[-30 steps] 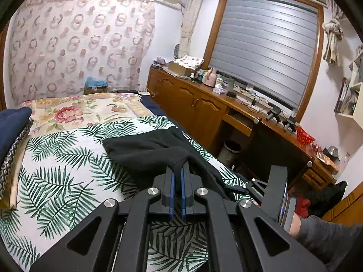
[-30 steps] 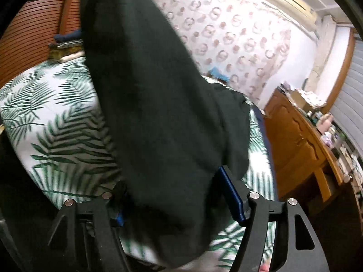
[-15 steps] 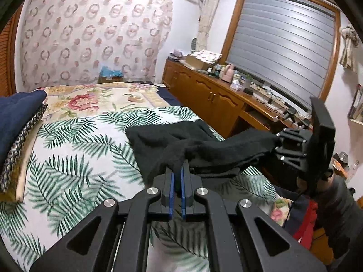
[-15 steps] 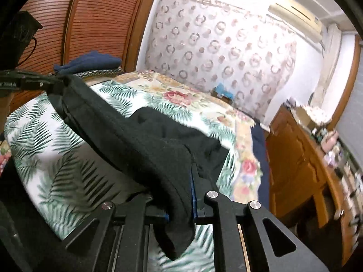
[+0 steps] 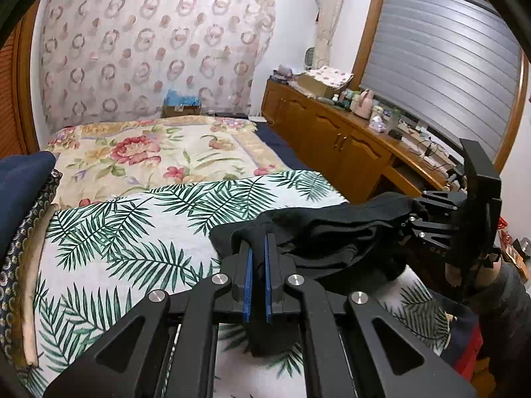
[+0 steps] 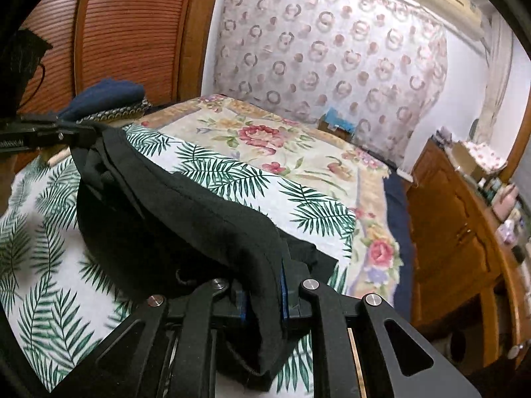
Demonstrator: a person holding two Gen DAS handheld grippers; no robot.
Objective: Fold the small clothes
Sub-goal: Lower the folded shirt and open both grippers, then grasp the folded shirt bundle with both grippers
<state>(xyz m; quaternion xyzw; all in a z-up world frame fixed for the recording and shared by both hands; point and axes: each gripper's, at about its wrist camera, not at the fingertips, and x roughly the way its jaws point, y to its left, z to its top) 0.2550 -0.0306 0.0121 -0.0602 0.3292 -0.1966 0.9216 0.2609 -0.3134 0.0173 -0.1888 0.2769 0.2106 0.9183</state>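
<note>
A black garment [image 5: 332,235] hangs stretched between my two grippers, just above the palm-leaf bedspread [image 5: 139,232]. My left gripper [image 5: 258,252] is shut on one end of it. My right gripper [image 6: 264,285] is shut on the other end, and the cloth [image 6: 172,212] drapes over its fingers and sags onto the bed [image 6: 232,172]. In the left wrist view the right gripper [image 5: 415,219] shows at the right. In the right wrist view the left gripper [image 6: 71,134] shows at the far left.
A floral quilt [image 5: 159,156] covers the far half of the bed. Folded dark blue clothes [image 5: 20,185] lie stacked at the left edge. A wooden cabinet run [image 5: 338,139] with clutter stands along the right wall. A slatted wardrobe door [image 6: 132,33] stands behind the bed.
The right gripper closed on the garment's end and drew away from the left one. The garment went from a loose hanging bunch to a band pulled out between both grippers, lowered toward the bed.
</note>
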